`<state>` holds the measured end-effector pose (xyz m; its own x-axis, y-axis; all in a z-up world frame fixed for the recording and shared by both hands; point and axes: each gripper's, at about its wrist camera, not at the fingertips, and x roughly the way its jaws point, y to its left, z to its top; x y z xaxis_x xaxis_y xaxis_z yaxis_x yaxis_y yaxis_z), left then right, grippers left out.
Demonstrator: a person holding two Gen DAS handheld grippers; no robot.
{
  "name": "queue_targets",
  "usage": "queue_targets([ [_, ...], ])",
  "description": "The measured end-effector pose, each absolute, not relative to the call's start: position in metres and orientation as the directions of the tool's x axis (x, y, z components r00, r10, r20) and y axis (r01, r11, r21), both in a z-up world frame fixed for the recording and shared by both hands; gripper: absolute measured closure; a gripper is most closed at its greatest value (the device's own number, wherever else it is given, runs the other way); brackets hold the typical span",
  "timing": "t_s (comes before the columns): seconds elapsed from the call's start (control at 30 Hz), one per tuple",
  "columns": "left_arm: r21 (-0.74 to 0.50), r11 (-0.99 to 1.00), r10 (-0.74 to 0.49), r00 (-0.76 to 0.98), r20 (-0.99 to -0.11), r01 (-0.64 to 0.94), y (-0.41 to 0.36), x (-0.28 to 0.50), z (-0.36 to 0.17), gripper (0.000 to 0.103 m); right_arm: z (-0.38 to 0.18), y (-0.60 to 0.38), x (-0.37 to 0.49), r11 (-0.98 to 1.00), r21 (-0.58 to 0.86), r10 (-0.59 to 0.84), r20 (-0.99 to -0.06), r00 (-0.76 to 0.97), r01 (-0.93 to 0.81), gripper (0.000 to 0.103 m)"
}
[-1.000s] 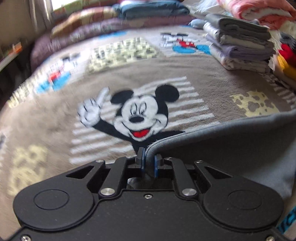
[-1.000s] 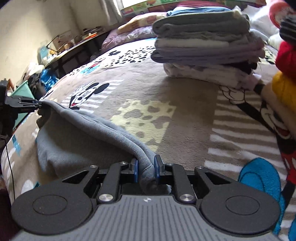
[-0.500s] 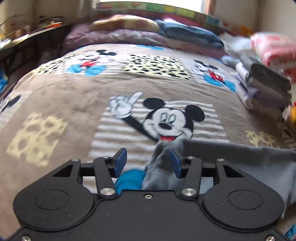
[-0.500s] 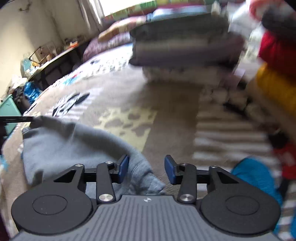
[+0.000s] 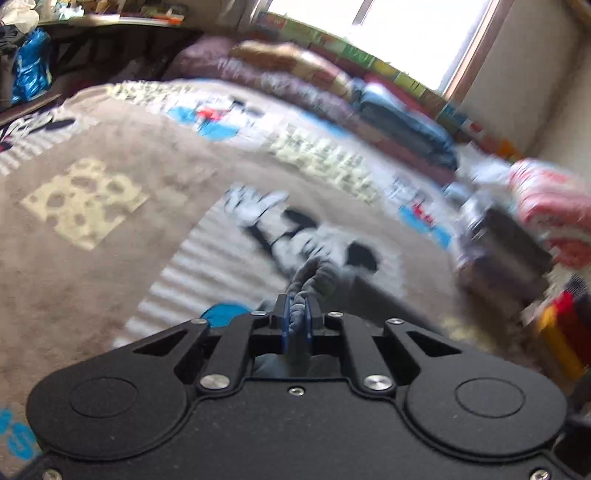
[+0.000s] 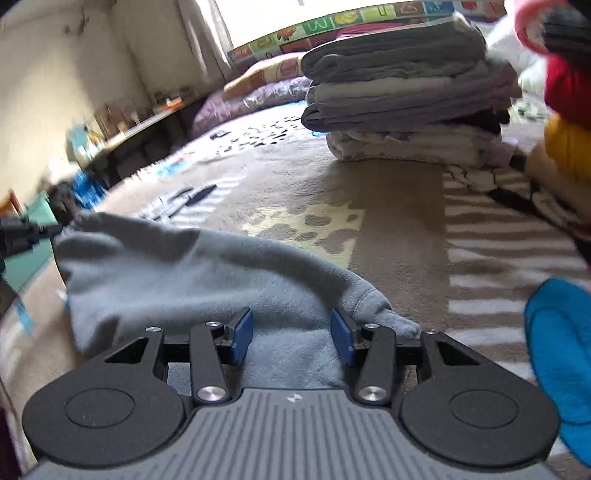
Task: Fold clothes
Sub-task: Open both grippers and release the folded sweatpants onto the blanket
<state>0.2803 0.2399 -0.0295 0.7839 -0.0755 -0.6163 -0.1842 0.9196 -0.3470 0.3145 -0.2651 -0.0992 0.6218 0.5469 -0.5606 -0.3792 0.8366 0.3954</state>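
The right gripper [image 6: 291,334] stands spread wide over a grey sweatshirt [image 6: 177,266], its blue pads either side of the cloth, not pinching. The garment lies bunched on the Mickey Mouse blanket [image 6: 388,206]. At its far corner, the left gripper [image 5: 296,317] is clenched on a twisted fold of the sweatshirt [image 5: 310,275]. Beyond the sweatshirt sits a stack of folded clothes [image 6: 402,92].

Little can be read. Far ahead of the right gripper [image 6: 291,334], past the stack of folded clothes [image 6: 406,96], a colourful alphabet mat [image 6: 332,24] below the window shows picture tiles with large letters, among them what looks like a "W"; the rest is blurred.
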Motion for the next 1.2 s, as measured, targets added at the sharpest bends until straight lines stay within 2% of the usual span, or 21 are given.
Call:
queue_targets([
  [0.07, -0.266, 0.947, -0.044, 0.747, -0.663, -0.181, 0.240, 0.291, -0.054, 0.092, -0.099, -0.267, 0.316, 0.828, 0.393, 0.560, -0.562, 0.609, -0.399, 0.058],
  [0.1, -0.224, 0.957, 0.000, 0.774, -0.634, -0.184, 0.239, 0.286, -0.051, 0.077, -0.099, -0.267, 0.316, 0.825, 0.388, 0.565, -0.564, 0.602, -0.410, 0.059],
  [0.13, -0.183, 0.965, 0.043, 0.799, -0.600, -0.189, 0.238, 0.281, -0.048, 0.073, -0.096, -0.266, 0.314, 0.829, 0.372, 0.559, -0.570, 0.602, -0.418, 0.059],
  [0.2, -0.163, 0.976, 0.042, 0.853, -0.521, -0.147, 0.232, 0.269, -0.032, 0.072, -0.087, -0.263, 0.309, 0.841, 0.329, 0.539, -0.584, 0.607, -0.429, 0.058],
  [0.27, -0.115, 0.989, 0.023, 0.877, -0.481, -0.089, 0.220, 0.268, -0.022, 0.072, -0.077, -0.253, 0.299, 0.846, 0.263, 0.522, -0.585, 0.621, -0.465, 0.052],
  [0.3, -0.078, 0.995, 0.012, 0.883, -0.469, -0.055, 0.212, 0.270, -0.018, 0.072, -0.073, -0.247, 0.295, 0.846, 0.227, 0.515, -0.584, 0.628, -0.483, 0.045],
  [0.33, -0.042, 0.999, -0.012, 0.883, -0.469, -0.009, 0.203, 0.275, -0.018, 0.072, -0.069, -0.240, 0.291, 0.837, 0.202, 0.520, -0.579, 0.628, -0.508, 0.041],
  [0.47, 0.058, 0.991, -0.074, 0.858, -0.508, 0.120, 0.166, 0.306, -0.039, 0.072, -0.062, -0.204, 0.291, 0.790, 0.139, 0.552, -0.586, 0.594, -0.597, 0.041],
  [0.57, 0.212, 0.971, 0.053, 0.770, -0.636, 0.108, 0.159, 0.343, -0.088, 0.071, -0.078, -0.195, 0.297, 0.786, 0.126, 0.534, -0.633, 0.561, -0.605, 0.038],
  [0.6, 0.225, 0.967, 0.045, 0.787, -0.616, 0.120, 0.160, 0.344, -0.101, 0.071, -0.088, -0.195, 0.298, 0.777, 0.114, 0.525, -0.660, 0.538, -0.619, 0.037],
  [0.67, 0.278, 0.953, 0.069, 0.805, -0.589, 0.122, 0.154, 0.343, -0.109, 0.071, -0.099, -0.205, 0.291, 0.747, 0.102, 0.558, -0.632, 0.537, -0.657, 0.037],
  [0.87, 0.261, 0.959, 0.075, 0.796, -0.600, 0.106, 0.155, 0.338, -0.087, 0.071, -0.083, -0.208, 0.293, 0.766, 0.173, 0.574, -0.618, 0.537, -0.620, 0.036],
  [0.93, 0.283, 0.954, 0.069, 0.846, -0.529, 0.099, 0.143, 0.315, -0.067, 0.071, -0.067, -0.211, 0.292, 0.772, 0.227, 0.594, -0.592, 0.545, -0.594, 0.036],
  [1.0, 0.271, 0.956, 0.034, 0.872, -0.489, 0.114, 0.133, 0.294, -0.056, 0.070, -0.056, -0.213, 0.292, 0.788, 0.218, 0.582, -0.569, 0.581, -0.575, 0.036],
  [1.1, 0.212, 0.964, -0.045, 0.882, -0.469, 0.162, 0.123, 0.275, -0.057, 0.069, -0.055, -0.217, 0.306, 0.817, 0.191, 0.542, -0.576, 0.611, -0.545, 0.037],
  [1.17, 0.155, 0.966, -0.111, 0.877, -0.468, 0.205, 0.117, 0.265, -0.061, 0.058, -0.064, -0.225, 0.321, 0.836, 0.246, 0.532, -0.584, 0.613, -0.490, 0.037],
  [1.2, 0.156, 0.963, -0.115, 0.858, -0.501, 0.221, 0.110, 0.266, -0.070, 0.056, -0.072, -0.229, 0.328, 0.842, 0.285, 0.530, -0.596, 0.603, -0.458, 0.039],
])
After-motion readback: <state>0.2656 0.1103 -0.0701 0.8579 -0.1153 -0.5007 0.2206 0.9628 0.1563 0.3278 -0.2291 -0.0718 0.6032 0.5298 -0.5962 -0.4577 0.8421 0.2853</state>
